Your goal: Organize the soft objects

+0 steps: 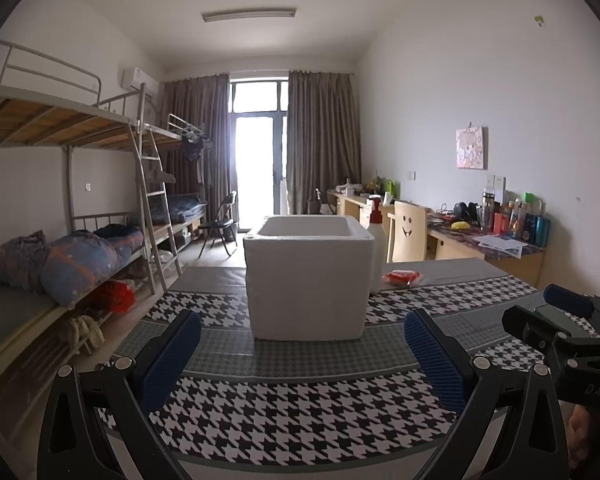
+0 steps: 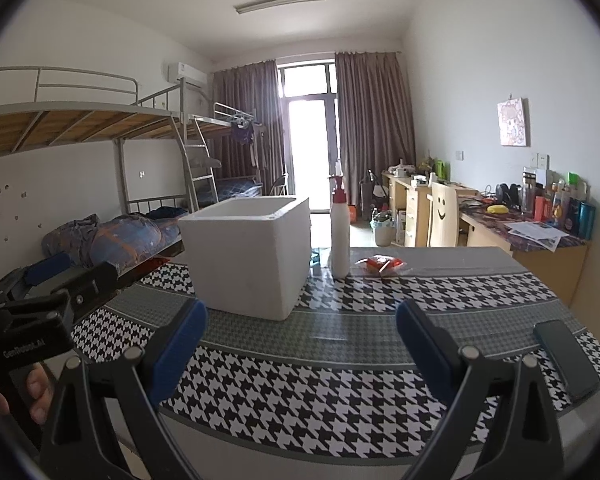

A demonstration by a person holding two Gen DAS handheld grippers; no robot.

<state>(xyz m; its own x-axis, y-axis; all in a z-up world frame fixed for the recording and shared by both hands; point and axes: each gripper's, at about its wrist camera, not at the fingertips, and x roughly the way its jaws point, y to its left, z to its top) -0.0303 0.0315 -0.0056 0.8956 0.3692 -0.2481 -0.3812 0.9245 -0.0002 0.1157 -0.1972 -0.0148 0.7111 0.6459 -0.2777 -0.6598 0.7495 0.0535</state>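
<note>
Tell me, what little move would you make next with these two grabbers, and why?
Probably reach the open right gripper forward toward the red plastic-wrapped packet lying beside the white pump bottle. Both grippers hold nothing, and the white foam box stands open-topped nearby to receive it.

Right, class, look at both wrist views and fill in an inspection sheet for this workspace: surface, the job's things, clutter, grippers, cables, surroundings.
Surface: table under a black-and-white houndstooth cloth with grey bands.
Job's things: open white foam box stands on the cloth; a red soft packet lies to its right, beyond it, past the bottle; the box's inside is not visible.
Clutter: white pump bottle with red collar, upright beside the box; dark phone near the right table edge.
Grippers: left gripper open, holding nothing; right gripper open, holding nothing; both low over the near cloth.
Cables: nothing seen on the table.
Surroundings: bunk beds left, cluttered desks right, curtained glass door at the back.
</note>
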